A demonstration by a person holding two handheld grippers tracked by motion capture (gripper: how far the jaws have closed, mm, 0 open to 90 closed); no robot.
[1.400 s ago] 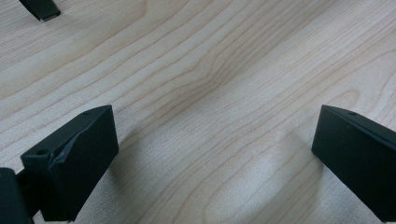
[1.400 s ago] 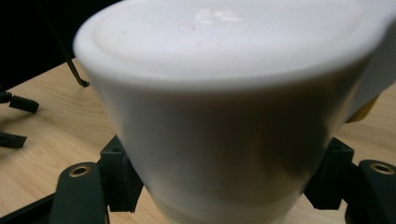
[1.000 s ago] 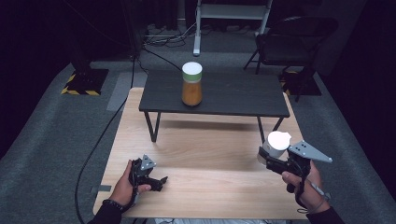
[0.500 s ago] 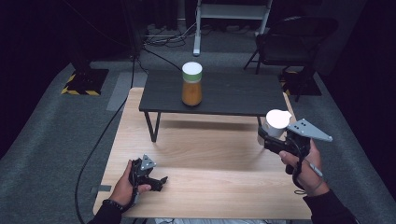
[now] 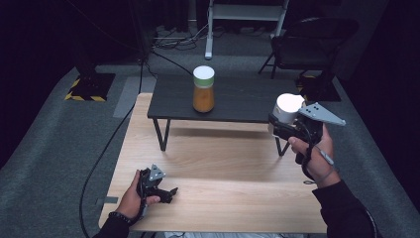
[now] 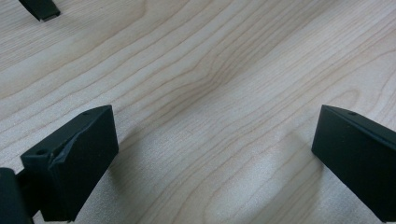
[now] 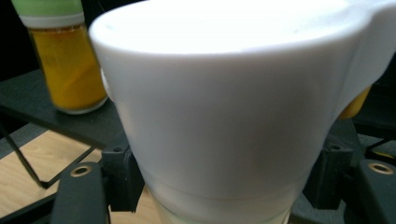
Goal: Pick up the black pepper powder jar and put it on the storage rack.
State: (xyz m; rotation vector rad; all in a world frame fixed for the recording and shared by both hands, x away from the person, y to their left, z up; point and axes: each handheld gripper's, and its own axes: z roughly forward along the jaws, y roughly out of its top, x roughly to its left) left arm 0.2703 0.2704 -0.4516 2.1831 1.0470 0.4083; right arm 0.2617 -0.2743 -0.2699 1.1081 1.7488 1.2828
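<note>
A white cup (image 5: 288, 106) was held in the right claw (image 5: 280, 124) at the right of the high view, its jaws pinched on the cup's lower wall, clear of the light wooden surface (image 5: 233, 198) and level with the right end of the dark raised shelf (image 5: 237, 99). In the right gripper view the cup (image 7: 224, 116) stood upright and close to the lens, with the orange-filled jar (image 7: 65, 56) in the upper left of the frame, standing on the shelf. The left claw (image 5: 166, 191) rested at the lower left of the high view, its jaws spread over bare wood with nothing between them. The carrying step was judged to be in hand, the cup being taken toward the shelf. The next move was judged to call for the cup to be kept upright, brought over a free part of the shelf apart from the jar, and lowered before the grip was eased.
</note>
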